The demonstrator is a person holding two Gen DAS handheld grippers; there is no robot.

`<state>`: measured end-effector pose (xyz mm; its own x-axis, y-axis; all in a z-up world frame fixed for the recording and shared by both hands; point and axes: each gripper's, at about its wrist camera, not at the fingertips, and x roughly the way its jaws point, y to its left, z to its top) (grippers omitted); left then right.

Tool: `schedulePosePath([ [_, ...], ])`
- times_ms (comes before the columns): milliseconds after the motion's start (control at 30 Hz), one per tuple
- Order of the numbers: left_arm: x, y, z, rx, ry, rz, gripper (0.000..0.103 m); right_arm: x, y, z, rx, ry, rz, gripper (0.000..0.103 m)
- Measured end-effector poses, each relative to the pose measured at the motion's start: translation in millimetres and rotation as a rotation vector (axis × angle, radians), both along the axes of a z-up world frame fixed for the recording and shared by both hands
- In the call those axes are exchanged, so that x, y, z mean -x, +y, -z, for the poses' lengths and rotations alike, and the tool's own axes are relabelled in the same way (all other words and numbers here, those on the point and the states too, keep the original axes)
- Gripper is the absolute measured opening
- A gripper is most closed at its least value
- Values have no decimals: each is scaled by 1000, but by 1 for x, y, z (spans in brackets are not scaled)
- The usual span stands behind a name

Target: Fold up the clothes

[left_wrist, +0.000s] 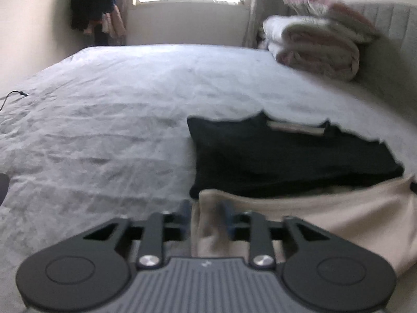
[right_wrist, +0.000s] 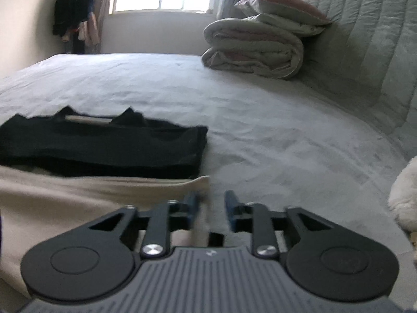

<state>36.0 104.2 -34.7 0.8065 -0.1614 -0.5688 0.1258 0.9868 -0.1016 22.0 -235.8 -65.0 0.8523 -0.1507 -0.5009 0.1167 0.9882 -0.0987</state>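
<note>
A beige garment is stretched between my two grippers just above the grey bed sheet. My left gripper is shut on its left corner; cloth bunches between the blue fingers. My right gripper sits at the garment's right corner; a gap shows between its blue fingers and the cloth edge lies by the left finger. The beige garment fills the lower left of the right wrist view. A folded black garment lies on the bed just beyond it, also seen in the right wrist view.
A folded duvet with pillows sits at the far right by the padded headboard. Dark clothes hang by the window. A thin black cable lies at the bed's left edge. A white fluffy item sits at right.
</note>
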Motion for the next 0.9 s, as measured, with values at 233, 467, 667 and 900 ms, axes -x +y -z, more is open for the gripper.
schedulePosePath([
  [233, -14, 0, 8, -28, 71, -48, 46, 12, 11, -18, -84, -7, -101, 39],
  [467, -35, 18, 21, 46, 181, -119, 46, -6, 33, -18, -87, 16, -187, 39],
  [667, -36, 22, 22, 117, 187, -106, 28, -21, 59, -14, -105, 48, -290, 39],
  [900, -31, 10, 20, 30, 153, -67, 20, -34, 83, 6, -95, 153, -366, 38],
])
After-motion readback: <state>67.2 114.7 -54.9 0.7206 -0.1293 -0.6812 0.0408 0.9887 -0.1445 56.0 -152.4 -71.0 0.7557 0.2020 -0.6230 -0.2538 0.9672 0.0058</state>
